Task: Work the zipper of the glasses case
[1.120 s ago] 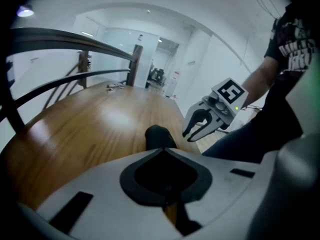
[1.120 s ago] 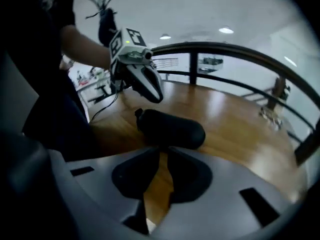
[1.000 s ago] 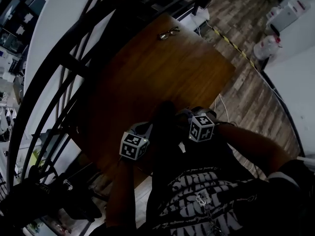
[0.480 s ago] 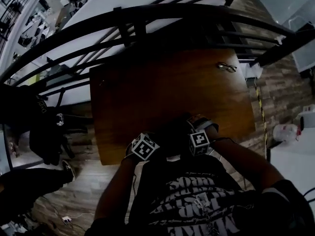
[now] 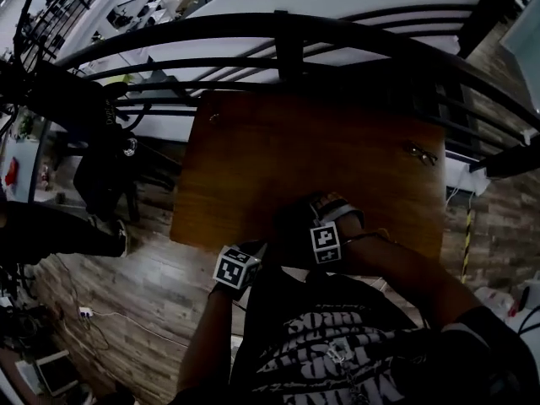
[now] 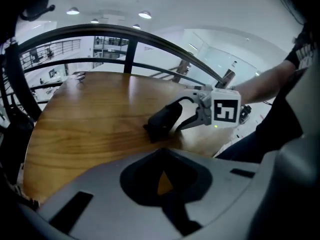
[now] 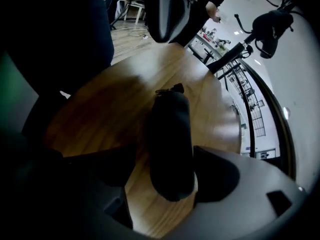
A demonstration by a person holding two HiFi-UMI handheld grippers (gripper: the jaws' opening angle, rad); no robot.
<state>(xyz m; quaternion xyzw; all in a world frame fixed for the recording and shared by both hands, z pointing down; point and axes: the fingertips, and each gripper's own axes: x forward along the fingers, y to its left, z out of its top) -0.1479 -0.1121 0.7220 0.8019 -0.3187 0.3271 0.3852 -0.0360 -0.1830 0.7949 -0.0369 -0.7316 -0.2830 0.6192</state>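
Two claws are held by the near edge of the bench (image 5: 278, 150): the left claw (image 6: 161, 159) is pressed together on nothing, while the right claw (image 7: 167, 176), whose jaws have just been opening, is spread wide astride the dark glasses case (image 7: 170, 134) lying there, not pinched. If closed on off-centre, the rounded case could be rolled or nudged off the near edge

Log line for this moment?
left gripper: shut, empty | right gripper: jaws just been opening, astride glasses case, not gripping | glasses case: on table
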